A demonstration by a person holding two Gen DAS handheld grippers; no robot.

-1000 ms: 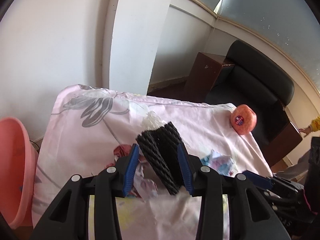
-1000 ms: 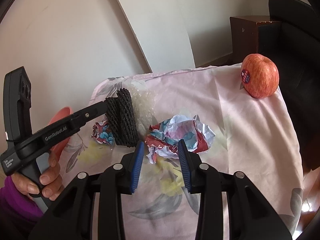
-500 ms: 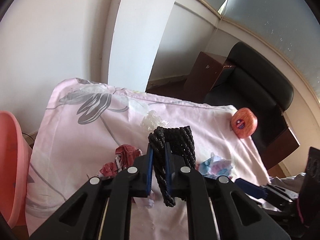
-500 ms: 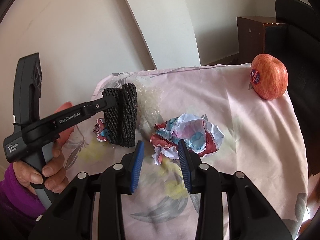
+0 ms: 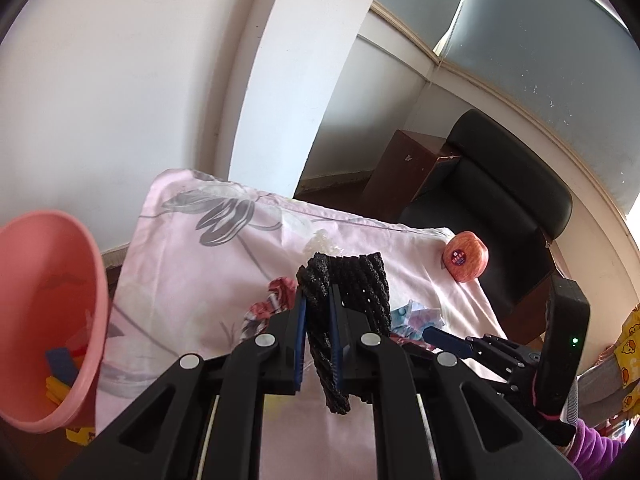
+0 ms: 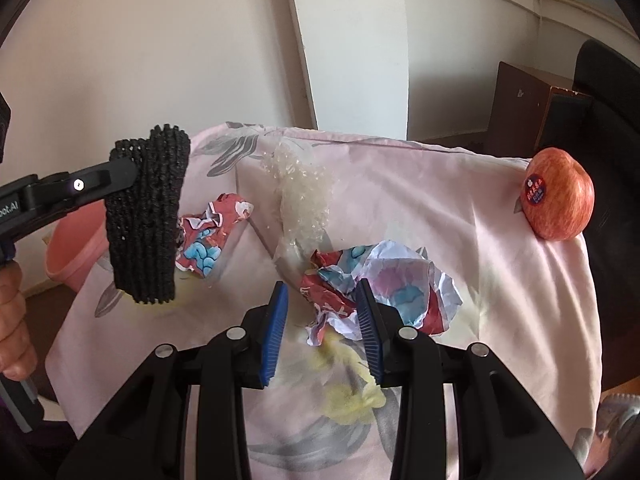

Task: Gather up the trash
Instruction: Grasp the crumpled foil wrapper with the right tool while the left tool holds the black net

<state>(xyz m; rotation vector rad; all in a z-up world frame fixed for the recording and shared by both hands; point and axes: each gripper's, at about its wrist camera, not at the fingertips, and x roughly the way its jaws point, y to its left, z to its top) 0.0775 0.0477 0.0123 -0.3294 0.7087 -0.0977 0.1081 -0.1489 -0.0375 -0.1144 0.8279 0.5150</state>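
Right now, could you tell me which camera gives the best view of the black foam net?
The right wrist view: the black foam net hangs in full side view from the left gripper, above the cloth. In the left wrist view the net is partly hidden between the fingers.

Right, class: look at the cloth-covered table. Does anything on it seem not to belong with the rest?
The apple at the far right corner stands out: whole, stickered, unlike the crumpled paper and clear plastic wrap lying around it. It does not look like trash.

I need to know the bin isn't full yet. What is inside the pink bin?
Inside the pink bin, blue and yellow scraps lie near the bottom; most of the interior shows bare. Its floor is hidden by the near rim.
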